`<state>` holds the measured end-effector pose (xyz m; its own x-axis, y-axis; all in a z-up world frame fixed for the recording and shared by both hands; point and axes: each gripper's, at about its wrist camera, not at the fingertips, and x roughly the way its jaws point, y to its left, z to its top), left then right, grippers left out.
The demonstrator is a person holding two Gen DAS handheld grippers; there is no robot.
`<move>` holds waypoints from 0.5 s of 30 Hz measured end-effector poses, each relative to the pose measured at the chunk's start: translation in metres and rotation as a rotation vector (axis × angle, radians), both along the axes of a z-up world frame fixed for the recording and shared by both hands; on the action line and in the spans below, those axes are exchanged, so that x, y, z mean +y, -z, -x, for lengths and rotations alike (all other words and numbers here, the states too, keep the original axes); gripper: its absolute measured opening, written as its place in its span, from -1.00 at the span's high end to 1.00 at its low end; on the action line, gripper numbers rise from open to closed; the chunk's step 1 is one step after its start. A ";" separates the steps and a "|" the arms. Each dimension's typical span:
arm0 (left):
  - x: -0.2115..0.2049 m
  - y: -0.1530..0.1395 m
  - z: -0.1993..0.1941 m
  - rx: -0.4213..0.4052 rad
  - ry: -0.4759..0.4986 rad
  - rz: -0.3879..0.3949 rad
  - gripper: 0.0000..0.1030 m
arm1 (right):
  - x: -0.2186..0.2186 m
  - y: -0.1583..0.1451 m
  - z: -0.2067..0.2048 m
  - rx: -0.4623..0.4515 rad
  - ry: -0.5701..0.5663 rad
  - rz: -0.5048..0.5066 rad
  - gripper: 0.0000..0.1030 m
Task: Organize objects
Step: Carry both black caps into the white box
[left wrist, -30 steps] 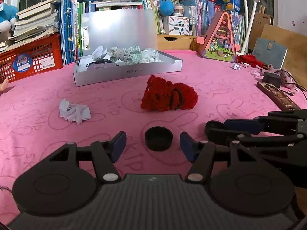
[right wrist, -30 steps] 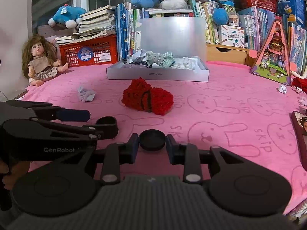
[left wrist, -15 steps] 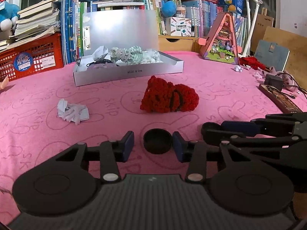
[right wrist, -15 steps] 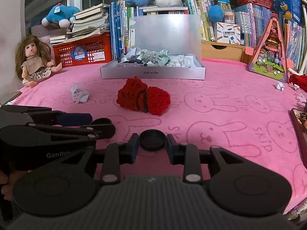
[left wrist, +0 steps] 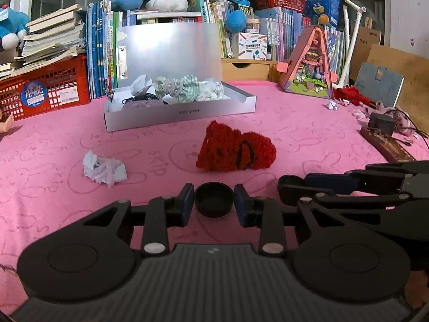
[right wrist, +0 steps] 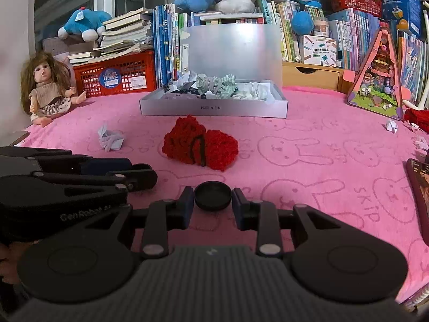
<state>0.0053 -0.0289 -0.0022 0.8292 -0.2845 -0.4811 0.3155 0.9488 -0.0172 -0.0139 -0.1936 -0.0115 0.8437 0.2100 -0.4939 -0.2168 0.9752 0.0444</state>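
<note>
- While pink cloth (left wrist: 308,123) covers the counter, left gripper (left wrist: 214,201) has just closed onto a black cup (left wrist: 214,200), lower centre.
- Right gripper (right wrist: 213,197) clamps a black lid (right wrist: 213,195).

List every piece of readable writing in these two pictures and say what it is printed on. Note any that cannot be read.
"SKIP": pink tablecloth, repeated beside the rabbit outlines.
"GenRobot", end cut off: left gripper body.
Upside-down print, roughly "NO A 2234": grey box front; uncertain.
Red crate labels, book spines: too small to read.
</note>
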 end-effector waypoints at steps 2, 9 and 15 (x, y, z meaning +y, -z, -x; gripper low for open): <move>0.003 -0.005 -0.004 0.010 -0.010 0.014 0.26 | -0.001 -0.003 -0.002 -0.003 0.002 -0.002 0.31; 0.016 -0.031 -0.024 -0.009 -0.056 0.005 0.26 | -0.004 -0.025 -0.017 -0.029 0.031 0.032 0.32; 0.028 -0.052 -0.055 -0.022 -0.103 0.028 0.26 | -0.016 -0.044 -0.047 -0.031 0.062 0.018 0.32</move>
<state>0.0600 -0.0008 0.0502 0.8652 -0.2100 -0.4554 0.2166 0.9755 -0.0383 0.0327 -0.2093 0.0329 0.8698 0.1480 -0.4707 -0.1567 0.9874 0.0207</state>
